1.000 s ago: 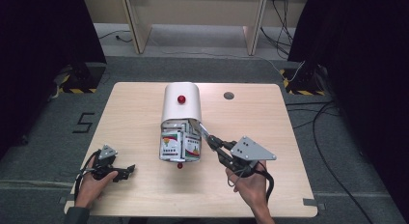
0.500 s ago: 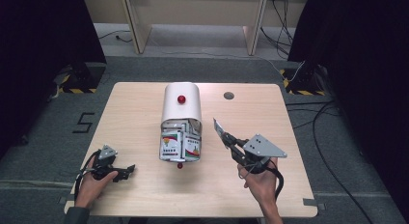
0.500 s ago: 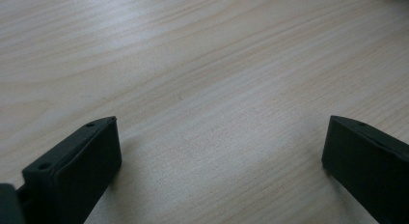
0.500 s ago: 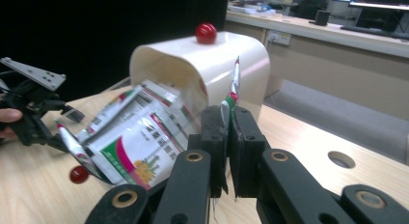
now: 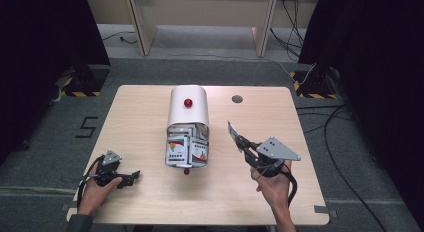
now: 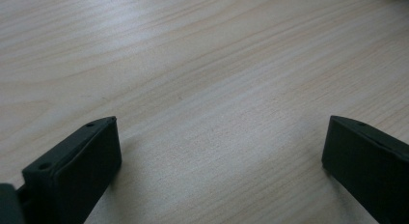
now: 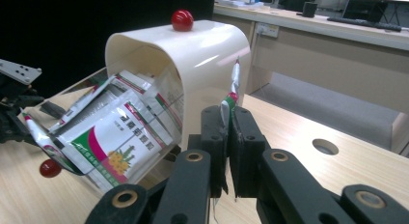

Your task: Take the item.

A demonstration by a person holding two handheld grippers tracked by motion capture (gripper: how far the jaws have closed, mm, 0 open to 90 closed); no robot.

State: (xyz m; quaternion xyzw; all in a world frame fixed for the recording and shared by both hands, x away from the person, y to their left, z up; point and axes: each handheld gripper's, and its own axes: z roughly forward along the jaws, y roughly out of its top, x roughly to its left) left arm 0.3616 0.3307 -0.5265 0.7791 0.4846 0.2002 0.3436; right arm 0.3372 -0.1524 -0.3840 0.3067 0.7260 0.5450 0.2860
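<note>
Sachet point(image 7: 233, 89) pinched edge-on in right gripper point(image 7: 228, 132) jaws, held above desk point(image 5: 150, 117), right of cream bread-bin-style box point(image 5: 187, 109) stuffed with packets point(image 5: 186, 152). Left gripper point(image 6: 219, 137) jaws wide, empty, resting low on desk.

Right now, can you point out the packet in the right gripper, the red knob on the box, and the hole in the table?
packet point(image 7: 235, 77), right gripper view, its upper edge above the pads.
red knob point(image 5: 188, 102), high view, its round top.
hole point(image 5: 237, 98), high view, its middle.
</note>
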